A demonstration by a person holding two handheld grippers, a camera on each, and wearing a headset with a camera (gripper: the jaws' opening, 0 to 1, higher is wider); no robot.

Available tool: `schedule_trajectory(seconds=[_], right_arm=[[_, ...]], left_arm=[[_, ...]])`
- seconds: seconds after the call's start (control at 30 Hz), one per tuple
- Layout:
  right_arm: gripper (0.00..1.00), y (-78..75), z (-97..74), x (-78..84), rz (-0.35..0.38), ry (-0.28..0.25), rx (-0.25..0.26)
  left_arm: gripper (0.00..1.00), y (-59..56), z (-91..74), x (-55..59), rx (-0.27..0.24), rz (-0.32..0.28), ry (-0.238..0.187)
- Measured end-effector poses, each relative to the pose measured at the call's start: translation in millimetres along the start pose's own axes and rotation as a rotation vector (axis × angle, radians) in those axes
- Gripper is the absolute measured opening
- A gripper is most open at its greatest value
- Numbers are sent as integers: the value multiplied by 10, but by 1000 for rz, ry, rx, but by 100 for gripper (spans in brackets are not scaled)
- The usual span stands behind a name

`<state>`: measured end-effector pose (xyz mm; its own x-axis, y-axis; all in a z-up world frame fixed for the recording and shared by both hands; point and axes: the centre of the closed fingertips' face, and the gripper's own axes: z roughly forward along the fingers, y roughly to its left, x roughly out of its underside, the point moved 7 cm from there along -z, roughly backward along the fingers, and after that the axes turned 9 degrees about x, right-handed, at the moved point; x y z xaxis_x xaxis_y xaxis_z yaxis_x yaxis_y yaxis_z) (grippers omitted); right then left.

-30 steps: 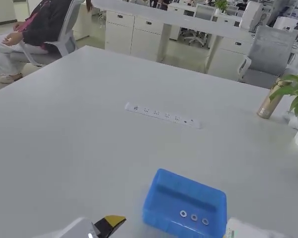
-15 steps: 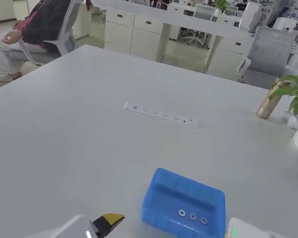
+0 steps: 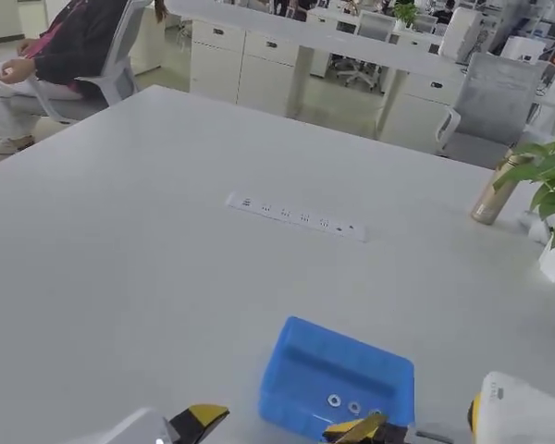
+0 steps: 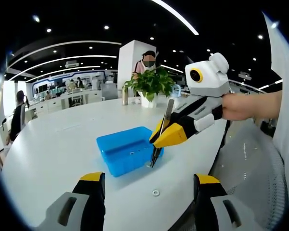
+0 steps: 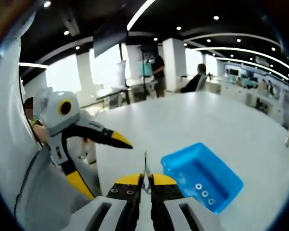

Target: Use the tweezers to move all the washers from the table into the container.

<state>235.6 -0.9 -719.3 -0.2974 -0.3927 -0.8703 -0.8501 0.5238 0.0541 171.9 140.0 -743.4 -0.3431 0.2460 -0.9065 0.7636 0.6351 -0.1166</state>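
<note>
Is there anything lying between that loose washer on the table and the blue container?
Nothing visible blocks it. In the left gripper view the washer lies on bare table just short of the blue container; only the tweezers, held in the right claw, hang tip-down near the container's wall.

There is one blue container (image 3: 333, 365) with three washers (image 5: 204, 194) in it. One more washer (image 4: 155, 193) lies on the table (image 3: 166, 231). There is one pair of tweezers (image 4: 167, 114) and one power strip (image 3: 296, 217).
</note>
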Motion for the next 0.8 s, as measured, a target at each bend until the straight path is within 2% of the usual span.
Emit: schedule_trajectory(seconds=[0.17, 0.23, 0.5, 0.8], right_arm=[[3, -112, -74, -132, 111, -60, 28], [3, -158, -100, -160, 132, -67, 38], [3, -302, -130, -260, 165, -84, 76], [3, -419, -58, -412, 164, -99, 98]], left_arm=[[75, -4, 7, 5, 6, 2, 6], [75, -2, 5, 6, 5, 1, 6], [75, -2, 2, 10, 4, 1, 9], [75, 3, -6, 14, 1, 0, 11]])
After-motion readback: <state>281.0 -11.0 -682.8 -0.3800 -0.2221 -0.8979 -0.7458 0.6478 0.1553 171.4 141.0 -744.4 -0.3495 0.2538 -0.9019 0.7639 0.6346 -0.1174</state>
